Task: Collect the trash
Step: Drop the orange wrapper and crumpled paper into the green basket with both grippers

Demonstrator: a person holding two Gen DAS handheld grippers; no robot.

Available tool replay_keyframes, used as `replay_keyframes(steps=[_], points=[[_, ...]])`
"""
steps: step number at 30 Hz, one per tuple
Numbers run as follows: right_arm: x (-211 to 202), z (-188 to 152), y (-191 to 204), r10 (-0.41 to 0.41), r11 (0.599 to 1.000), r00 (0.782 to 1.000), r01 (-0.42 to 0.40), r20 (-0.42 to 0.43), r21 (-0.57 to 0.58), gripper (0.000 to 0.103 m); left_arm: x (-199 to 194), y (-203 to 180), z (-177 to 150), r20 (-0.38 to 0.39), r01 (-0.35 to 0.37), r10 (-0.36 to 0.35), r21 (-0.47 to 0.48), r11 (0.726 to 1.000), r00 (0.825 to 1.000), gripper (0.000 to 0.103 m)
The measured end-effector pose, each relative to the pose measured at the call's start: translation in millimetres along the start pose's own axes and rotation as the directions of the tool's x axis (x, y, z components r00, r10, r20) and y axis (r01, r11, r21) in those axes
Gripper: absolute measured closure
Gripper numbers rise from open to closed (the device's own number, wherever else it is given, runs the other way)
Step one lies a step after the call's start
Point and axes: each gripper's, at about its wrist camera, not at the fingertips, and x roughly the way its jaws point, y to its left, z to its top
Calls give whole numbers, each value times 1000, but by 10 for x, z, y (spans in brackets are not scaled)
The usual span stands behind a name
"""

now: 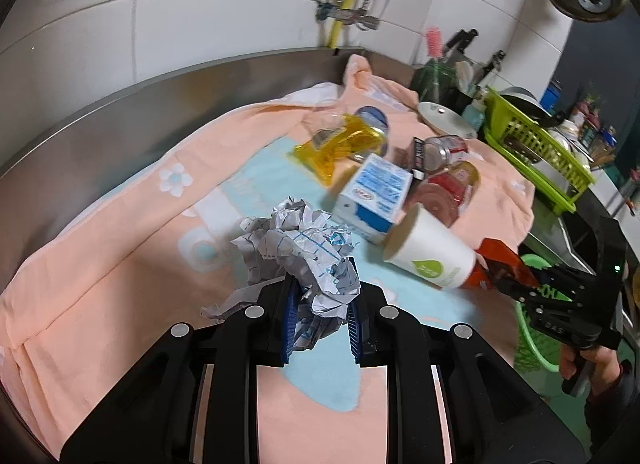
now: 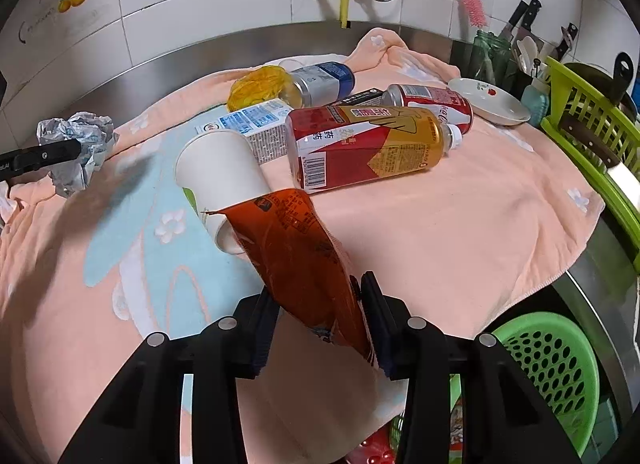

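Your table w/ the peach-and-blue towel [image 2: 440, 232] carries the trash pile: a red/gold bottle [image 2: 372, 143] lying flat, a white-blue carton [image 2: 256, 123] just behind it, a red can [image 2: 436, 101] and a blue-label can [image 2: 324, 79] at the back, a yellow wrapper [image 2: 260, 87] beside that. The white paper cup [image 2: 220, 179] w/ a green drop logo is tipped over, touching the orange snack wrapper [image 2: 296, 256]. Your right gripper [image 2: 320, 312] is clamped on that wrapper. Your left gripper [image 1: 320, 316] is clamped on a crumpled paper ball [image 1: 300, 248], white w/ blue print, raised off the towel. A green basket [image 2: 556, 368] sits lower right.
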Motion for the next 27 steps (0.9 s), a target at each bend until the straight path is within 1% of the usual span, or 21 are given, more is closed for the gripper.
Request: replay_keyframes(steps=[5, 8, 10, 13, 16, 19, 23, 27], points=[[-170, -57, -90, 12, 999, 999, -13, 30, 43, 66, -24, -265, 13, 1, 55, -55, 40, 998, 998, 83], [-342, -145, -191, -3, 997, 999, -1, 52, 72, 66, -31, -509, 9, 0, 92, -93, 84, 992, 996, 83], [-416, -212, -265, 0, 996, 999, -5, 52, 94, 67, -10, -653, 5, -4, 115, -115, 105, 988, 993, 83], [-526, -313, -346, -20, 993, 998, 13, 60, 117, 68, 41, -870, -3, -21, 157, -156, 121, 980, 988, 83], [-696, -441, -516, -47, 985, 996, 34, 77, 168, 68, 92, -1110, -39, -46, 198, -194, 147, 969, 980, 83], [-818, -615, -742, -107, 972, 992, 92, 58, 217, 67, 187, -1447, -93, -82, 256, -245, 179, 950, 966, 83], [-898, -920, -1105, -173, 942, 985, 169, -11, 290, 67, 280, -1855, -159, -123, 318, -297, 221, 922, 947, 83], [-951, -1203, -1415, -205, 913, 976, 216, -69, 347, 67, 385, -2291, -249, -174, 379, -343, 258, 889, 923, 83]])
